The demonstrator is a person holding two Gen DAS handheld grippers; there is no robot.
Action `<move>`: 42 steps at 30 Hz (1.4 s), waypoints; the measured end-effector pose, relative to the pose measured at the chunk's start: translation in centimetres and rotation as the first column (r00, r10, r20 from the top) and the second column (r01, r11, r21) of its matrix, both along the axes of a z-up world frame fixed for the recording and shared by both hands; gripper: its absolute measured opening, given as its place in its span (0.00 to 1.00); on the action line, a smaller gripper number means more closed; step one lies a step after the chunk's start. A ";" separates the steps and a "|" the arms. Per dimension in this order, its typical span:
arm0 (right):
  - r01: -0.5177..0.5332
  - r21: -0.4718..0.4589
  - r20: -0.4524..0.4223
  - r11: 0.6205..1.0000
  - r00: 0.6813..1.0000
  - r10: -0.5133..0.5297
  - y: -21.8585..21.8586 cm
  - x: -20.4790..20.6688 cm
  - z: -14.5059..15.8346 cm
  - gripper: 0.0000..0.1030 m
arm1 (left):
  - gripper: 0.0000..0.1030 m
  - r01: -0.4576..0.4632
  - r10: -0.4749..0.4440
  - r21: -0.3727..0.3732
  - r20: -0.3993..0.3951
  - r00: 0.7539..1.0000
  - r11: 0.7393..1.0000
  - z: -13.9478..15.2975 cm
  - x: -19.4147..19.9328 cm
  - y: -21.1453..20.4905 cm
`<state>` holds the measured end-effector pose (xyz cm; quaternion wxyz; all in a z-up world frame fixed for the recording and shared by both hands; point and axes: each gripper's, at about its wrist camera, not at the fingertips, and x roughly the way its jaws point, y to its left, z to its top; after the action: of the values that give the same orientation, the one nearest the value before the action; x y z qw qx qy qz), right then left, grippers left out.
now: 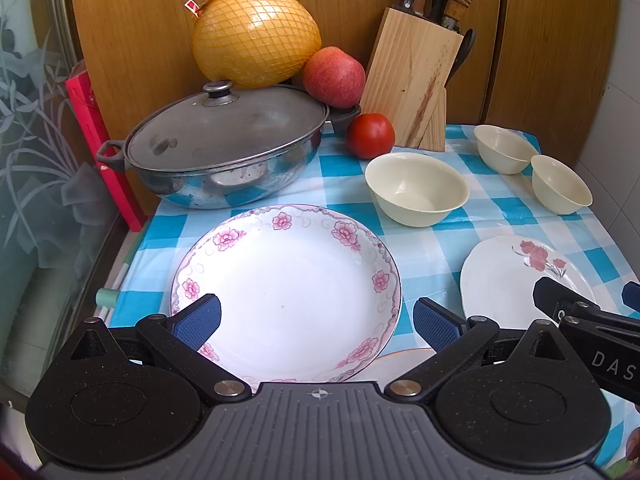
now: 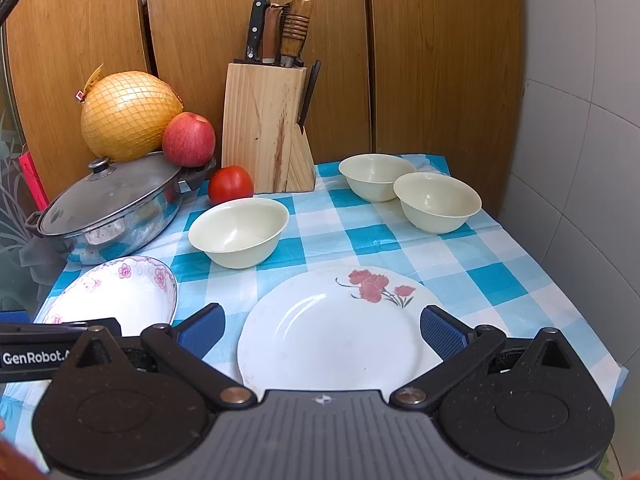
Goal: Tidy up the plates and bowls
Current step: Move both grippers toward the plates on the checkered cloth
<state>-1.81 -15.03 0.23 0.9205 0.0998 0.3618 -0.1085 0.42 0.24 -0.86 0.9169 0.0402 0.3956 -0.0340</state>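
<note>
Left wrist view: left gripper spread wide, nothing between its blue pads, hovering over the near part of the pink-flower plate. That plate lies flat on the blue-and-white checked cloth. A sliver of another plate peeks out from under its near right rim (too little shows to say more). Behind it sits the lidded steel pot, with a netted pomelo and an apple resting at the pot's back edge. Tomato on the cloth beside the knife block. 3 cream bowls upright: large bowl mid-table, 2 smaller ones, back bowl and right bowl, just beside each other far right. Red-flower plate lies to the right, with the right gripper over its near right edge.

Right wrist view: right gripper also spread open, empty, its fingers straddling the near half of the red-flower plate without touching it. Large bowl behind the plate to the left, back bowl and right bowl at the far right corner. Pink-flower plate at left, partly hidden by the left gripper's body. Pot, tomato, knife block along the back.
</note>
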 end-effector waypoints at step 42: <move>-0.154 0.230 -0.203 0.961 0.958 0.202 0.4 -6.2 -4.2 0.61 | 0.95 0.147 -0.151 -0.037 -0.219 0.964 0.988 -5.6 -5.8 2.6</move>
<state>-8.01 -14.61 -3.93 0.8640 0.1512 0.4803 0.0039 -5.35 2.81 -6.43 0.8624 0.0562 0.4907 -0.1112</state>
